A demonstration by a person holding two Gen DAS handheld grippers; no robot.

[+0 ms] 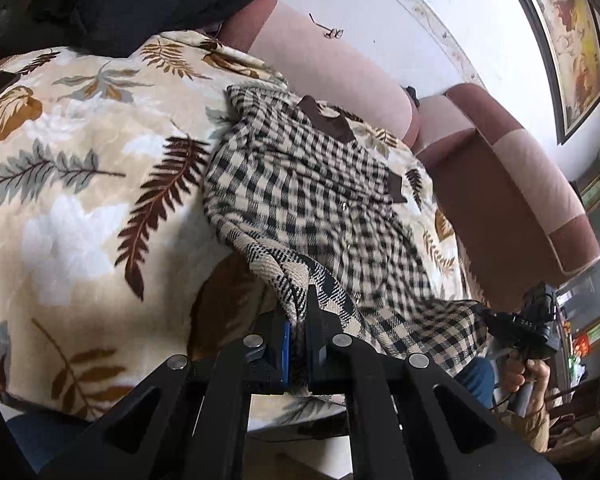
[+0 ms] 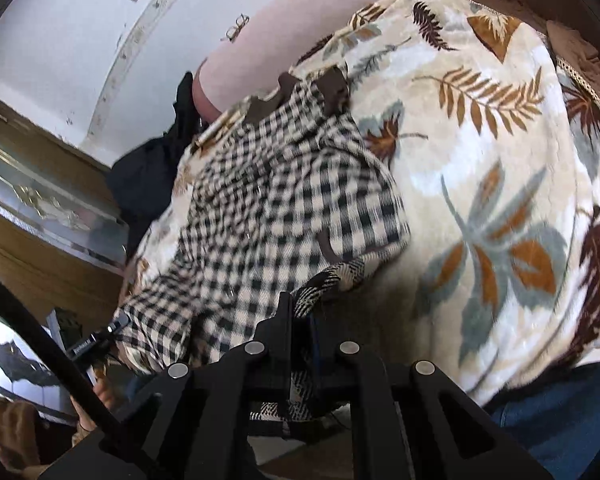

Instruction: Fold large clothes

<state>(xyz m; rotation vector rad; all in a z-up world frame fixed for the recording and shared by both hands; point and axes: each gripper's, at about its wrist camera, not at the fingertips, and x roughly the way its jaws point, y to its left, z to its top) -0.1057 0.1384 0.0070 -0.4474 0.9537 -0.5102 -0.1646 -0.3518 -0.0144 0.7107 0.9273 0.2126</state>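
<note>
A black-and-cream checked garment point(image 1: 320, 192) with brown collar and trim lies spread on a leaf-patterned blanket point(image 1: 80, 168). My left gripper point(image 1: 300, 312) is shut on the garment's near edge, cloth bunched between its fingers. The garment also shows in the right wrist view point(image 2: 284, 200), on the same blanket point(image 2: 500, 160). My right gripper point(image 2: 300, 312) is shut on another part of its near edge. The other gripper shows at the far right of the left wrist view point(image 1: 536, 328), held in a hand.
A pink and maroon sofa point(image 1: 520, 184) backs the blanket. Dark clothes point(image 1: 132, 4) lie piled at the back left. Glasses point(image 1: 332, 32) rest on the sofa back. A wooden cabinet point(image 2: 40, 208) stands at the left in the right wrist view.
</note>
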